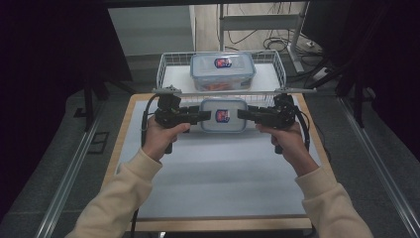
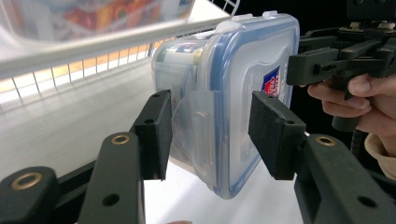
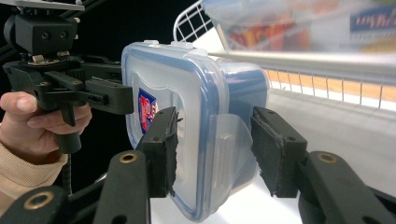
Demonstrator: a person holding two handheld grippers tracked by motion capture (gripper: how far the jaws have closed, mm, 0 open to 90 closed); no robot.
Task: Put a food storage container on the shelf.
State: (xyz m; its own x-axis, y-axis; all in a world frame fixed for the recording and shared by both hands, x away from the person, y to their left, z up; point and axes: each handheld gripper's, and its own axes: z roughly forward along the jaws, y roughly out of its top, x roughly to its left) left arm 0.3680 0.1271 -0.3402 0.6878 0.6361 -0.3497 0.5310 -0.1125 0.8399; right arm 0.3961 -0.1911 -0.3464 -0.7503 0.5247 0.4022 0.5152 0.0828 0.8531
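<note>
The left gripper and the right gripper each clamp one short end of the clear lidded box, jaws about half open, spanning its height from lid to base. In the left gripper view the pads sit over the folded side latch of that end; in the right gripper view the pads bracket the opposite latch in the same way. The box hangs level between the two tongs (lid up, red-and-blue label showing), just above the far edge of the bench and right in front of the wire basket.

By my reading, the step in hand is the two-handed carry: the box is lifted and is on its way over the basket's near rim. The next move calls for enough height to clear that rim, both hands travelling together so the box neither tilts nor slips from the pads, then a forward move and a level lowering.

Inside the basket a second lidded box with orange contents already sits in the middle of its floor, so free room is limited; the carried box may have to land on top of it or squeeze in beside it. The rim is the nearest obstacle.
</note>
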